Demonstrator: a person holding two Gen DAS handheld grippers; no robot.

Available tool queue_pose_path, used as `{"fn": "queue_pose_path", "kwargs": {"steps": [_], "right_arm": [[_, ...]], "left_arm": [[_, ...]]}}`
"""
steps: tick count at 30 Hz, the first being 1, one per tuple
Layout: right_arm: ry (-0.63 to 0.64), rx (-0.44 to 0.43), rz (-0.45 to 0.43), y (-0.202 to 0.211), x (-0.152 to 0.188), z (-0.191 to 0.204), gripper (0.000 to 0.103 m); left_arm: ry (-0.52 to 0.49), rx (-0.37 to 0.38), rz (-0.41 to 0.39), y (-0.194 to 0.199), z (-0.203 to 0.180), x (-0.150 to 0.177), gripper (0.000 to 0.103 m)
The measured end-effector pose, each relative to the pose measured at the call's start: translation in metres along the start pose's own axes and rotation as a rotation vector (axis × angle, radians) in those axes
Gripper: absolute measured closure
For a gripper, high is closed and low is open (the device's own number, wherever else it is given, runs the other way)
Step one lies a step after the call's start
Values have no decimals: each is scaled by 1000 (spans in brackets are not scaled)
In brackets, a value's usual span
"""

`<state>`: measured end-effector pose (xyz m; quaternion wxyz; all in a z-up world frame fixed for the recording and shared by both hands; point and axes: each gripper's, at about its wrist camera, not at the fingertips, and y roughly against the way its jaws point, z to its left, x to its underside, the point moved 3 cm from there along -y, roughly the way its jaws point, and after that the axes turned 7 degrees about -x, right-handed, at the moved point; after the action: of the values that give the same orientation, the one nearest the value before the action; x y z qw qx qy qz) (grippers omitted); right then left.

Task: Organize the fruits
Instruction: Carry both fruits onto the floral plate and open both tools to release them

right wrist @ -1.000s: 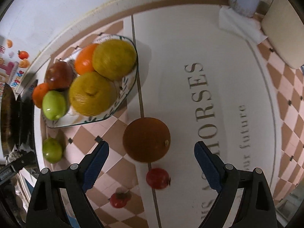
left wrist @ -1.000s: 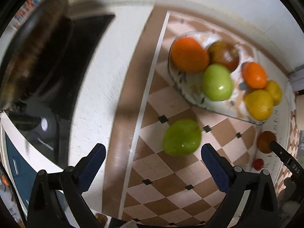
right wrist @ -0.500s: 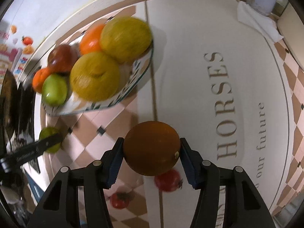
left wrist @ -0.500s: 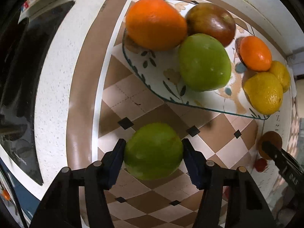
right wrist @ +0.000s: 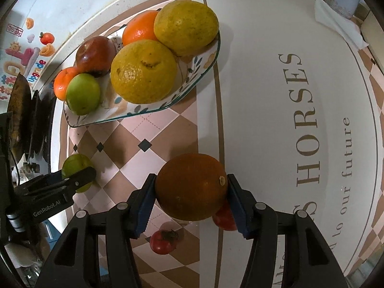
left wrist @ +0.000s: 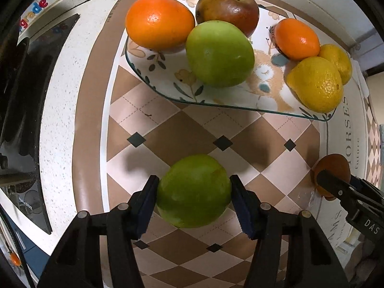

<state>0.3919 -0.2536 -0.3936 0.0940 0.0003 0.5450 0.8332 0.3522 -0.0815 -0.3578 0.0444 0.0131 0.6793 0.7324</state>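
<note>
Both grippers dropped onto loose fruit since earlier frame, jaws just closed. Left gripper (left wrist: 194, 192) pinches green apple (left wrist: 194, 190); right gripper (right wrist: 190, 192) pinches dark orange (right wrist: 190, 189); both fruits apparently still on checkered tablecloth (left wrist: 180, 129).

Risks, near to far:
- round skins, narrow blue pads: fruit may roll out during lift
- small tomatoes (right wrist: 162, 242) just beside orange could get knocked
- floral plate (left wrist: 168, 76) beyond is crowded; green apple (left wrist: 219, 52) and lemons (right wrist: 144, 72) leave little room, added fruit may roll off the rim

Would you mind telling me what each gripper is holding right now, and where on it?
The left gripper clamps the green apple by its two sides; the right gripper clamps the dark orange the same way.
</note>
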Motion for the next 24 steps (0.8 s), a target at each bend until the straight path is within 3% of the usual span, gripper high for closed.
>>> {"fn": "queue_pose_path", "kwargs": {"steps": [8,13,17,24], "right_arm": [[1,-75,-42,32,-7,8,44],[1,-188,-87,69,-48,24,44],[-6,-313,-52,78,-101,42,44],[35,-280,93,43,-164,67,44]], "left_arm": [[-2,30,-40,36,15,-16,46],[42,164,-88,81,12,-41,46],[114,307,-44,88,12,-73,46],[202,375,46,67,4,-106,46]]}}
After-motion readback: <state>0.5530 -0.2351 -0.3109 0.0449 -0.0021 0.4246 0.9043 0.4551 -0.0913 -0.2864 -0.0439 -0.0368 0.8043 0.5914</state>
